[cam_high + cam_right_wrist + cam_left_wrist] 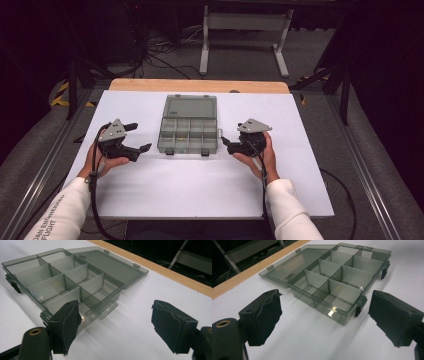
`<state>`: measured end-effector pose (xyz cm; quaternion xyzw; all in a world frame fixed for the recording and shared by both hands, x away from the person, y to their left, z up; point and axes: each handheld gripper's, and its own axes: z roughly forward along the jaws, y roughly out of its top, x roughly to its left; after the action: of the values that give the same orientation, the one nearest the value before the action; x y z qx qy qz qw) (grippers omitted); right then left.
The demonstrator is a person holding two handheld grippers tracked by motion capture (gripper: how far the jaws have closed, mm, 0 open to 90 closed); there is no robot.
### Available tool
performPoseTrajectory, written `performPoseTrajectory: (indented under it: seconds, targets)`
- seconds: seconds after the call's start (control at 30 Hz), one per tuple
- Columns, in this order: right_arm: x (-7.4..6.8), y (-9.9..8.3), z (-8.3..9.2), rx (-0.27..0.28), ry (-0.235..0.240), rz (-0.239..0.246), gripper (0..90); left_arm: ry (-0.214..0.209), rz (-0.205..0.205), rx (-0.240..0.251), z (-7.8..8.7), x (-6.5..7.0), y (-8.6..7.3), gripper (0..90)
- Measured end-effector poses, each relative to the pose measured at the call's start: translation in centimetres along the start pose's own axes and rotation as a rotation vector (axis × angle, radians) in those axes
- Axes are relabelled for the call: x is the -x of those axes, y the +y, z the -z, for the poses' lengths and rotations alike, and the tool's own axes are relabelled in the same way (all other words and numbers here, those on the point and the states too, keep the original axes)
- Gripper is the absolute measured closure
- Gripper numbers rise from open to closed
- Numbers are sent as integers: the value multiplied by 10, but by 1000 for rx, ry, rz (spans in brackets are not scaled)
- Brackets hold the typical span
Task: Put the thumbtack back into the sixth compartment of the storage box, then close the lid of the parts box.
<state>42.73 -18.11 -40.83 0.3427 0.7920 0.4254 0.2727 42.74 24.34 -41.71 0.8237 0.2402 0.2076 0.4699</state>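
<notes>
While the left gripper [139, 138] hovers over the white sheet [200, 180] just left of the compartment box [188, 134], its jaws stand wide apart with nothing between them — the left gripper view shows bare sheet between the pads. At the middle of the sheet, the smoky grey box lies open, its lid [191, 106] folded flat toward the far wooden edge [200, 85], two black latches [170, 151] on its near wall. Right of the box, the right gripper [227, 143] is held just beside it, jaws spread and empty.
</notes>
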Motion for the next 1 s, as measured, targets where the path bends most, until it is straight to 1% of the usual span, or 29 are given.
performPoseTrajectory:
  seconds: [0.33,0.43,0.5,0.57,0.63,0.7,0.77,0.8,0.83,0.87,0.9,0.93,0.97,1.0]
  targets:
    - [3,-2,-3,-11,-12,-6,261,17,7,-12,-2,-4,-2,132]
    - [6,-2,-6,-14,-16,-13,280,32,14,-23,-5,-9,-2,151]
    - [8,-3,-8,-23,-20,-16,295,43,14,-29,-7,-12,-2,161]
    - [10,-3,-11,-36,-27,-11,308,46,19,-33,-9,-17,-1,182]
    - [14,-4,-14,-48,-33,-13,320,65,17,-45,-12,-21,1,195]
    - [19,-3,-17,-63,-30,-30,340,63,31,-55,-17,-25,2,243]
    - [26,-2,-20,-67,-25,-43,363,77,33,-64,-24,-30,4,278]
    - [27,-1,-22,-74,-28,-49,382,77,33,-64,-24,-30,4,310]
    - [30,0,-23,-83,-25,-44,424,73,45,-74,-28,-33,6,345]
    - [33,1,-25,-85,-19,-61,442,69,51,-84,-32,-36,7,379]
    - [33,1,-25,-85,-19,-61,442,65,54,-90,-35,-38,9,379]
    - [35,2,-27,-84,-12,-73,474,77,52,-108,-41,-40,10,419]
    - [38,3,-30,-96,-4,-74,523,77,56,-119,-44,-41,11,451]
    - [39,4,-31,-100,0,-72,538,75,55,-126,-47,-43,12,458]
